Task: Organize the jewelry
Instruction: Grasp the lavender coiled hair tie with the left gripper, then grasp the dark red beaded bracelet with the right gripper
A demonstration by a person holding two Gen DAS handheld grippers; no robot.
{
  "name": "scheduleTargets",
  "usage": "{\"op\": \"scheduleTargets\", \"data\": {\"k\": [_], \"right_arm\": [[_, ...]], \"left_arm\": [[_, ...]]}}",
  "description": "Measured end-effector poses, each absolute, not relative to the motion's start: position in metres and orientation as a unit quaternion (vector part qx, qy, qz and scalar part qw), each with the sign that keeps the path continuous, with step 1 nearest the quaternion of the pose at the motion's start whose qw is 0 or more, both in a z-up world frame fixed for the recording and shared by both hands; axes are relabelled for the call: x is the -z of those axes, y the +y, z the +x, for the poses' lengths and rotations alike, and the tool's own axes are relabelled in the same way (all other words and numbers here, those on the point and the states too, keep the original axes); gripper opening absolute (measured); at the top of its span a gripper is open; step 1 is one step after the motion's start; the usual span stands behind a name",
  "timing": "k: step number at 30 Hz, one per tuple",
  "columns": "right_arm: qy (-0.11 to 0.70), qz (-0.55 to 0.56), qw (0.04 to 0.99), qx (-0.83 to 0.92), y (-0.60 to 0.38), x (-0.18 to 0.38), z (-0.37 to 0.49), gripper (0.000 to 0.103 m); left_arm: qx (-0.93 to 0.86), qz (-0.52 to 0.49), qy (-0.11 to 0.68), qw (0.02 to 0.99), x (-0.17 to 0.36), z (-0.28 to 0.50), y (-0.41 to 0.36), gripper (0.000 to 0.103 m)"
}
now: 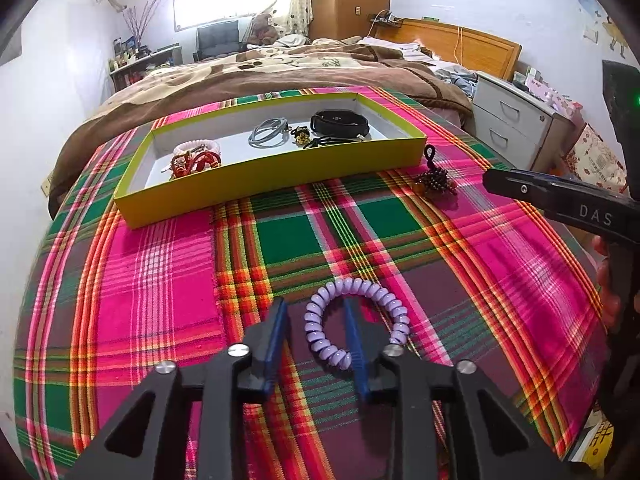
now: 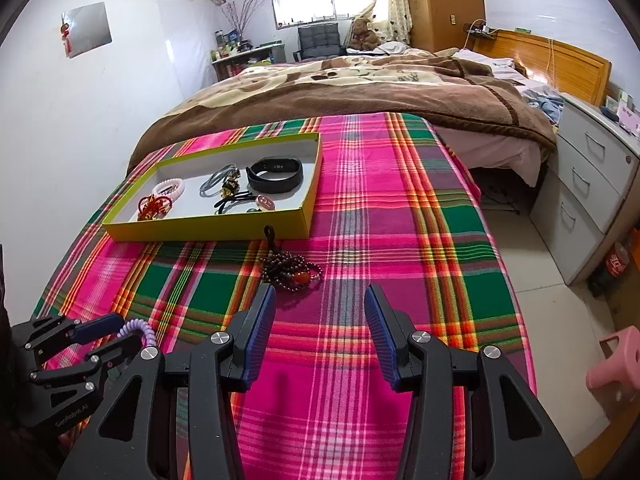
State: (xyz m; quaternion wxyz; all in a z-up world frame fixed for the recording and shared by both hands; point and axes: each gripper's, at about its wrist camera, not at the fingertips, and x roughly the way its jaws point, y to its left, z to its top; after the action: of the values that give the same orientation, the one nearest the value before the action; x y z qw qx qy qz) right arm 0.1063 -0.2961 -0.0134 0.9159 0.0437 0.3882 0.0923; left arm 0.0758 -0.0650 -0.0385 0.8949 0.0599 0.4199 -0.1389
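The tray (image 1: 276, 176) is lying on the cloth (image 1: 500, 264), with the bed (image 2: 360, 80) standing behind it. The beaded necklace (image 2: 290, 270) is lying just before the tray's near wall. The coil bracelet (image 1: 356, 320) is lying nearer, around one finger of the left gripper (image 1: 316, 312).

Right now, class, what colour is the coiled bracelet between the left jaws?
Pale lilac coiled bracelet, seen best in the left wrist view.
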Motion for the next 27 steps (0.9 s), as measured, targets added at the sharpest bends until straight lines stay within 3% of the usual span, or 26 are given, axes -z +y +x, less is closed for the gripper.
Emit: {"op": "scheduleTargets", "data": {"k": [1,5,27], "right_arm": [[0.389,0.043,0.915,-0.093,-0.295,0.014,0.107,0.047],[0.394,0.035,0.913,-0.099,-0.292,0.016,0.112,0.047],[0.423,-0.021,0.895,-0.138,-0.254,0.029,0.146,0.047]], "left_arm": [[0.140,0.061,0.420,0.895,0.038,0.075,-0.065,0.017],[0.137,0.057,0.419,0.896,0.038,0.077,-0.063,0.010],[0.111,-0.008,0.397,0.911,0.022,0.084,-0.024,0.010]]}}
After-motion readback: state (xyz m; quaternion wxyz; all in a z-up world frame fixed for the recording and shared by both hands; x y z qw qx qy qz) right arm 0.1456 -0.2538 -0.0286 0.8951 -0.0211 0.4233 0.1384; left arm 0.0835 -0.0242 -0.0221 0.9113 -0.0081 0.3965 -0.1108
